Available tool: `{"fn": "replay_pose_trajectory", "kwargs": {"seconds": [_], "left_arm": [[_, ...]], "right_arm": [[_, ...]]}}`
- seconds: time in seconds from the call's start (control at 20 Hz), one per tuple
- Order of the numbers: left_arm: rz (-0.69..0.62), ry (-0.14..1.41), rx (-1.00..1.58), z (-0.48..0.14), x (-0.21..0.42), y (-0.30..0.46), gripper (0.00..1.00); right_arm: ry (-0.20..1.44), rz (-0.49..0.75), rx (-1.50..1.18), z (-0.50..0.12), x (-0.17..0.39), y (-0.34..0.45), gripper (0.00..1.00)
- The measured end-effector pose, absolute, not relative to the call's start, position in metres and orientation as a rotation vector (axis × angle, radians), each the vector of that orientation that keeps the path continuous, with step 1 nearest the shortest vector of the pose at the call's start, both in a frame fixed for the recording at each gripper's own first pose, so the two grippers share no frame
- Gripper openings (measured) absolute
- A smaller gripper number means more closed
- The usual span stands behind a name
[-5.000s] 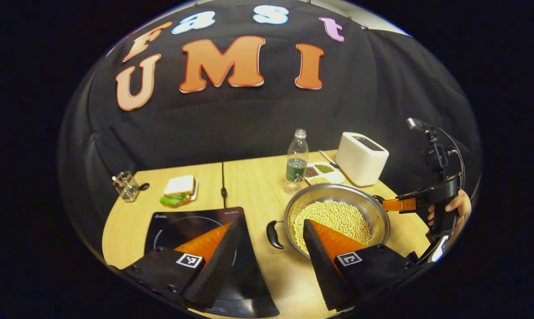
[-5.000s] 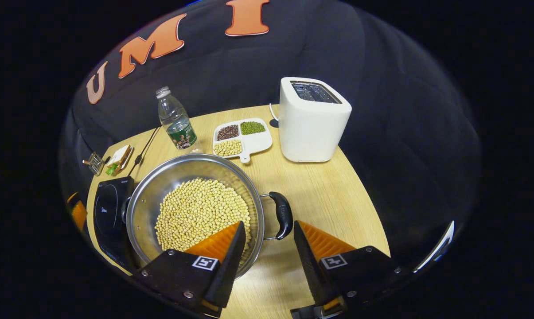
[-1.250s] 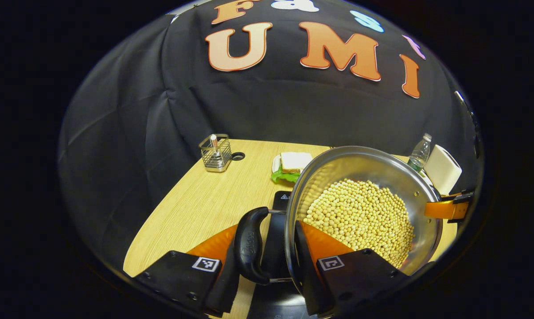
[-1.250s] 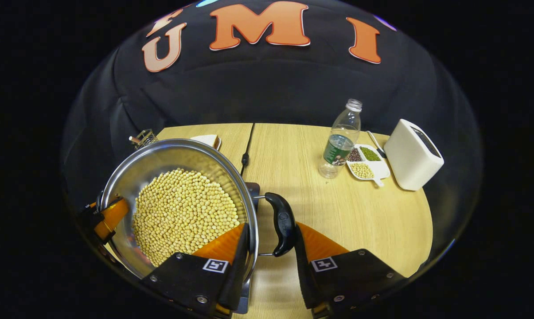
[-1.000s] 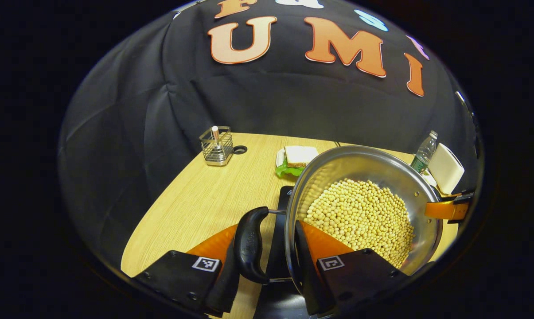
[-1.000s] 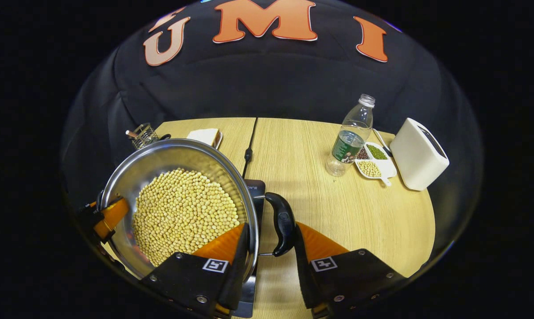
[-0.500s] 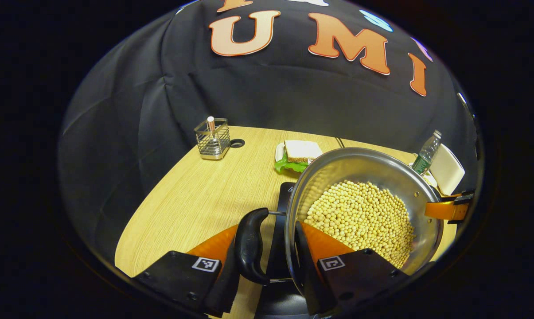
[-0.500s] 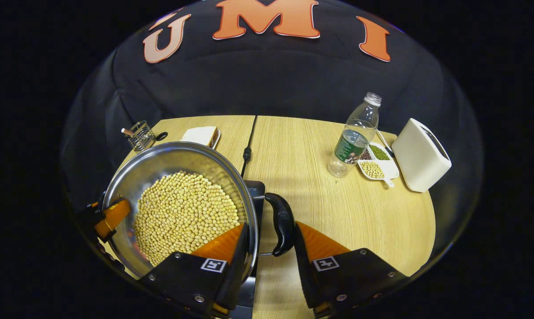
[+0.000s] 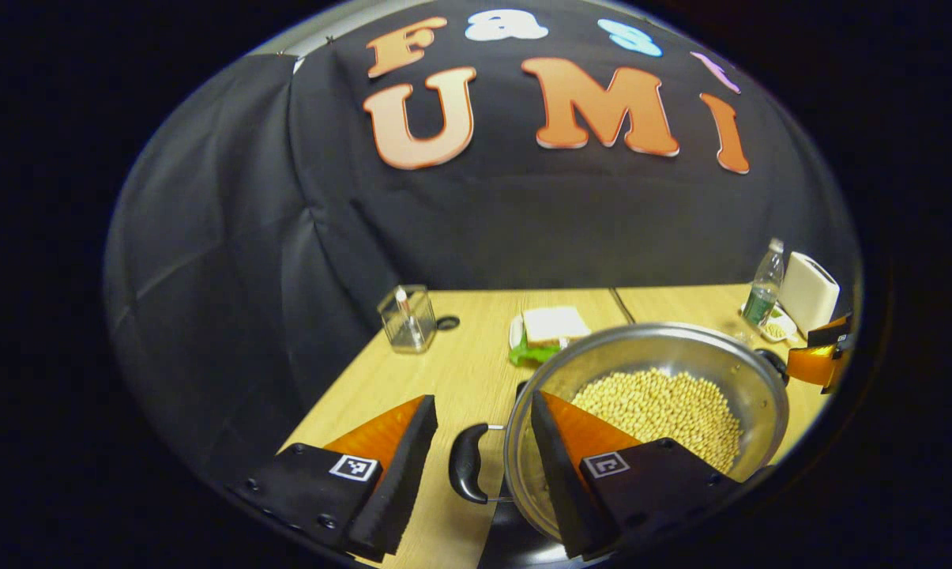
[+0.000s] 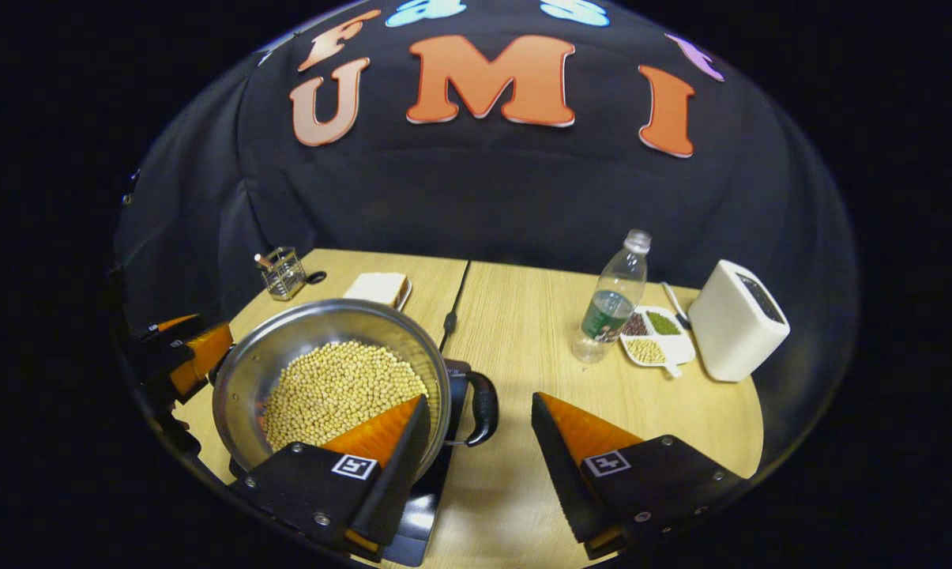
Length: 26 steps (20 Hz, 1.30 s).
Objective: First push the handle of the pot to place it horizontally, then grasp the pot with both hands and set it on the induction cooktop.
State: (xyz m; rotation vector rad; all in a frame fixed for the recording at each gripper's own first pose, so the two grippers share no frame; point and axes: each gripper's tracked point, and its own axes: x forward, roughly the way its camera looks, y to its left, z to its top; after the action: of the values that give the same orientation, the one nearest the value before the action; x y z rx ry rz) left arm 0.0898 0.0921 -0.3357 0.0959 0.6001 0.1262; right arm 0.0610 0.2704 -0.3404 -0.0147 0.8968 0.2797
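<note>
The steel pot (image 9: 649, 341) full of pale beans (image 9: 657, 407) rests on the black induction cooktop (image 10: 422, 506), its two black handles out to the sides. My left gripper (image 9: 482, 399) is open; the pot's left handle (image 9: 466, 474) lies between its fingers, touched by neither. My right gripper (image 10: 479, 398) is open too, around the right handle (image 10: 483, 407) and clear of it. The pot (image 10: 325, 325) sits left of centre in the right gripper view, with the left gripper (image 10: 191, 348) beyond it. The right gripper (image 9: 815, 362) shows past the pot's far side.
On the wooden table (image 10: 523, 332) stand a water bottle (image 10: 614, 300), a white toaster (image 10: 736, 320) and a divided dish of beans (image 10: 653, 336) at the right. A sandwich (image 10: 377, 286), a wire holder (image 10: 282, 273) and a black cable (image 10: 452, 308) lie behind the pot.
Both grippers have opened and let go of the pot's handles, then drawn back a little. The pot has come down level onto the cooktop.
</note>
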Motion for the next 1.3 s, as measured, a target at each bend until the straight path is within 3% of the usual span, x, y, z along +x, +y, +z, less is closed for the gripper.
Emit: {"fn": "replay_pose_trajectory", "kwargs": {"seconds": [0.05,0.35,0.5,0.55,0.65,0.9,0.95,1.05,1.15,1.3], "left_arm": [[0.123,0.561,0.094,-0.321,0.088,0.084,0.87],[0.074,0.372,0.057,-0.22,0.075,0.041,0.86],[0.036,0.243,0.046,-0.157,0.064,0.01,1.0],[0.017,0.205,0.034,-0.14,0.059,-0.003,0.89],[-0.005,0.152,0.01,-0.109,0.046,-0.02,1.0],[-0.031,0.042,-0.003,-0.048,0.019,-0.041,1.0],[-0.036,0.031,0.0,-0.041,0.012,-0.044,1.0],[-0.048,0.007,0.016,-0.024,0.0,-0.049,1.0],[-0.047,-0.036,0.031,-0.009,-0.009,-0.052,0.97],[-0.029,-0.094,0.031,0.015,-0.026,-0.051,1.0]], "right_arm": [[0.851,0.281,-0.009,-0.324,0.061,0.264,0.81],[0.602,0.278,0.038,-0.226,0.055,0.216,0.86],[0.499,0.261,0.042,-0.179,0.047,0.182,0.87],[0.456,0.252,0.049,-0.162,0.044,0.17,0.87],[0.376,0.233,0.06,-0.13,0.04,0.146,0.87],[0.228,0.186,0.054,-0.069,0.026,0.093,0.89],[0.2,0.176,0.061,-0.062,0.019,0.079,0.94],[0.156,0.192,0.08,-0.045,0.012,0.068,0.9],[0.091,0.202,0.079,-0.026,0.004,0.058,0.97],[0.002,0.189,0.032,-0.004,-0.004,0.046,0.93]]}}
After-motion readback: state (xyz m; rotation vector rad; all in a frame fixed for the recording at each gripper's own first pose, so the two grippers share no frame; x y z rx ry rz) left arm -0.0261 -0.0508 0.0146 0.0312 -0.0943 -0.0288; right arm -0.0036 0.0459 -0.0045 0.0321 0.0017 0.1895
